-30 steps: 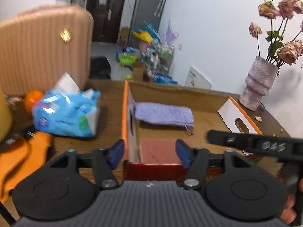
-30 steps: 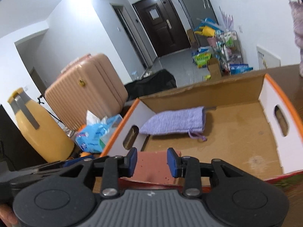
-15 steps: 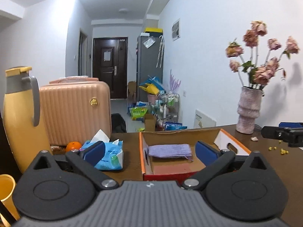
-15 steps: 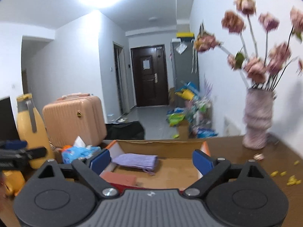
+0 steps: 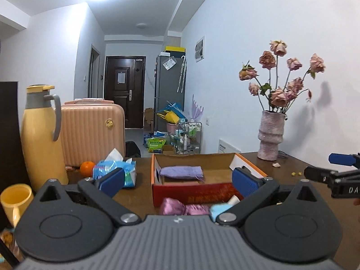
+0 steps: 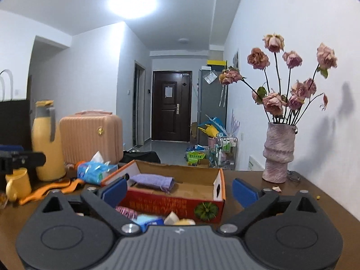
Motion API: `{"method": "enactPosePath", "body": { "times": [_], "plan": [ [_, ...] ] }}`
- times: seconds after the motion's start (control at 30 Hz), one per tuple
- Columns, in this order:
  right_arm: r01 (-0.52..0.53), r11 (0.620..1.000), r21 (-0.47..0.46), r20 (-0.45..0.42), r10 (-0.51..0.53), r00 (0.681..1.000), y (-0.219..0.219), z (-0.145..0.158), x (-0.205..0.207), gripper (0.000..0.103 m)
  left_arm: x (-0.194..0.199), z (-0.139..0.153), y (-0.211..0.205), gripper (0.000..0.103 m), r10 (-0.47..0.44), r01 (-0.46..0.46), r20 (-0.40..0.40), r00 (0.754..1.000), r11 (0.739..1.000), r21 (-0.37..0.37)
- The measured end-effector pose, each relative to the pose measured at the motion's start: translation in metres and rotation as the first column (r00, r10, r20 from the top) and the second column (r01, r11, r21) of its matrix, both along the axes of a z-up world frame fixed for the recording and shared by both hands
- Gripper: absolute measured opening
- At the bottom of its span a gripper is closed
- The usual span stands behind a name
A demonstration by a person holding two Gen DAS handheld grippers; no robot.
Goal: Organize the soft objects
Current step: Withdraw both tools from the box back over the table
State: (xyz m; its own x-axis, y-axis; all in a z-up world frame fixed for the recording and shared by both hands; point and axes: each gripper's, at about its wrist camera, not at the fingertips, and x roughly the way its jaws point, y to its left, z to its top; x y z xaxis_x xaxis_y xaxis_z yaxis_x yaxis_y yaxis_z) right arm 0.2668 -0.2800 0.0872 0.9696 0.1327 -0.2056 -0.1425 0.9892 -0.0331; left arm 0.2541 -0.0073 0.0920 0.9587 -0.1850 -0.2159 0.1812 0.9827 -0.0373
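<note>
1. A home, apartment living space with a hallway ending at a dark front door [image 6: 172,105].
2. Grey fridge [image 5: 169,90] beside the hallway; clutter of bags on the floor [image 6: 171,150].
3. Pink suitcase [image 5: 92,132] behind the brown table [image 6: 292,202].
4. Vase [image 6: 279,153] of dried roses, yellow thermos jug [image 5: 40,139], tissue pack [image 5: 117,168], orange [image 5: 87,167] on it.

Walls: white [image 6: 78,85], plain, on both sides.
Light: round ceiling lamp [image 6: 132,3], bright, near.
Far end: dark brown door [image 6: 172,109] closing a corridor.
Right of the door: tall grey cabinet [image 6: 212,99].
Floor: grey [image 6: 171,149], cluttered by the right wall.
Table: dark brown wood [image 6: 299,193], near.
</note>
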Motion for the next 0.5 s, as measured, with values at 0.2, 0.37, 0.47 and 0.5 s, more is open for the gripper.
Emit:
{"method": "enactPosePath", "body": {
  "times": [0.2,0.37,0.47,0.5],
  "plan": [
    [-0.015,1.0,0.018,-0.013,0.015,1.0,-0.003,-0.023,-0.056,0.101,-0.057,-0.024,0.006,0.103,-0.016,0.016,-0.011,1.0,1.0,0.005],
    [0.022,0.997,0.071,-0.031,-0.02,0.999,-0.009,-0.04,-0.103,0.102,-0.099,-0.044,0.012,0.103,-0.013,0.013,-0.023,1.0,1.0,0.018],
    [0.029,0.994,0.109,-0.032,-0.025,0.999,-0.012,-0.045,-0.128,0.102,-0.113,-0.051,0.018,0.103,0.001,-0.001,-0.04,0.999,1.0,-0.009],
    [0.026,0.993,0.111,-0.031,-0.023,0.999,-0.013,-0.045,-0.133,0.102,-0.116,-0.052,0.021,0.103,0.003,-0.004,-0.045,0.999,1.0,-0.017]
  ]
}}
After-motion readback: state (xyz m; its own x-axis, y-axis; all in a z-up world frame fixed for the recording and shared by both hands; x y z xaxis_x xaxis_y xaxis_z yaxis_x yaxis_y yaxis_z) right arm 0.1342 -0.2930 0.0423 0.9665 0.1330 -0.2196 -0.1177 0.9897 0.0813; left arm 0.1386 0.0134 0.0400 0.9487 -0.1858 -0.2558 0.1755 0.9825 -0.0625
